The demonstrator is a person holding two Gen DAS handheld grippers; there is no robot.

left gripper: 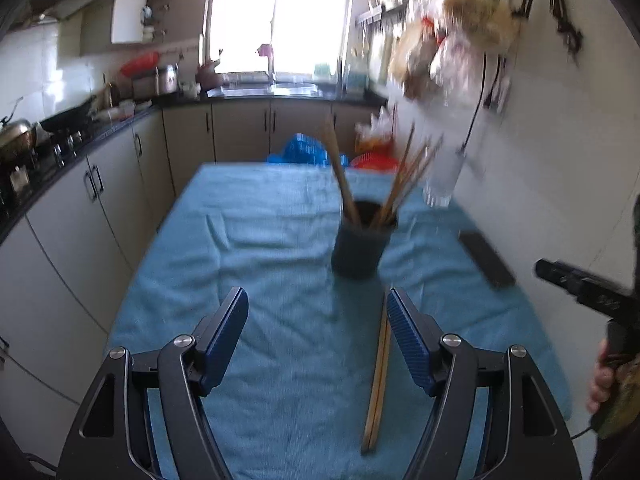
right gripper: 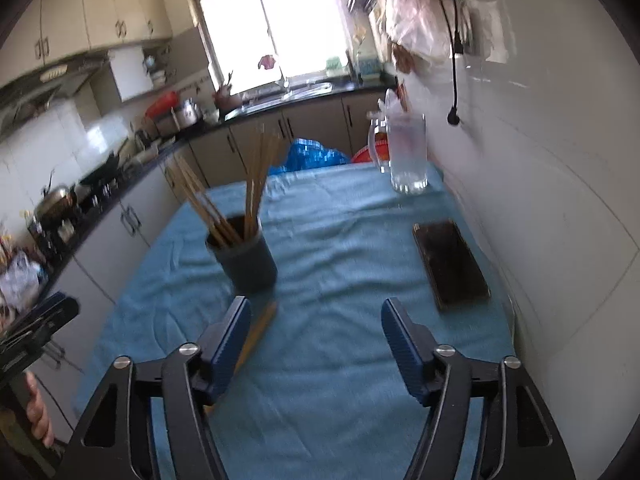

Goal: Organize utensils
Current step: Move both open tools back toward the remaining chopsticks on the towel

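A dark round holder [left gripper: 360,250] stands on the blue cloth with several wooden chopsticks [left gripper: 340,172] upright in it; it also shows in the right wrist view [right gripper: 246,260]. A loose pair of chopsticks [left gripper: 378,376] lies flat on the cloth in front of the holder, beside my left gripper's right finger; in the right wrist view the pair [right gripper: 258,330] lies by the left finger. My left gripper [left gripper: 318,316] is open and empty above the cloth. My right gripper [right gripper: 316,320] is open and empty.
A dark phone [right gripper: 450,264] lies on the cloth [right gripper: 340,232] at the right near the tiled wall. A clear glass jug [right gripper: 406,156] stands at the far right corner. Kitchen counter and cabinets [left gripper: 92,184] run along the left. Bags hang on the right wall [left gripper: 452,32].
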